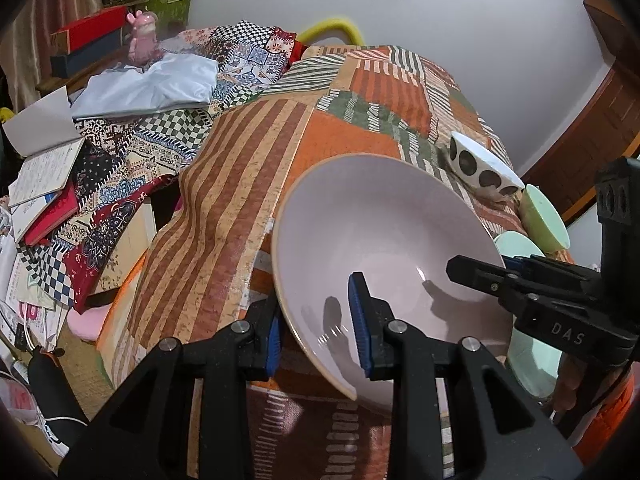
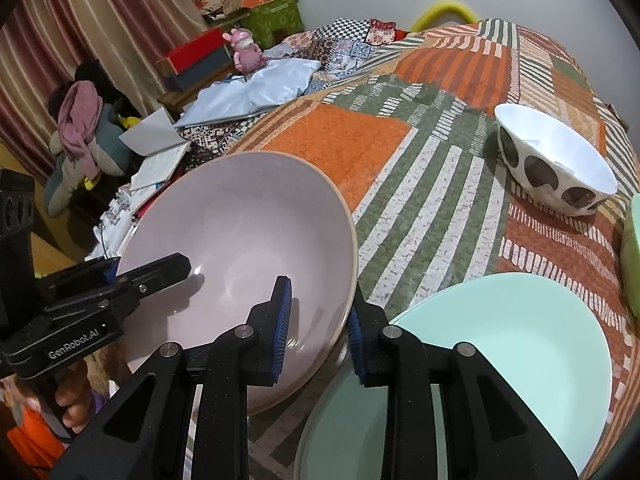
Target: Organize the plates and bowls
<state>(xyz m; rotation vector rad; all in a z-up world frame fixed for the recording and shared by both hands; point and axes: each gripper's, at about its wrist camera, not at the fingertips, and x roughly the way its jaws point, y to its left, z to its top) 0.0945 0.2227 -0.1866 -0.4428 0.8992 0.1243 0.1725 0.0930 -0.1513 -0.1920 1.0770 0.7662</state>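
Observation:
A large pale pink bowl [image 1: 384,232] [image 2: 248,232] is held above the patchwork bedspread [image 1: 240,200] by both grippers. My left gripper [image 1: 320,328] straddles its left rim, one blue pad inside and one outside, with a visible gap. My right gripper [image 2: 316,328] straddles the opposite rim in the same way; it also shows in the left wrist view [image 1: 492,272]. The left gripper appears in the right wrist view [image 2: 132,276]. A mint plate [image 2: 500,360] lies under the right gripper. A white bowl with dark dots [image 2: 556,160] and a green bowl [image 1: 544,216] stand further right.
Books and papers [image 1: 44,176], a blue-grey cloth [image 1: 152,88], a pink figurine [image 1: 142,36] and boxes lie to the left beyond the bedspread. A stuffed toy [image 2: 84,132] sits by the curtain. A wooden door [image 1: 592,120] is on the right.

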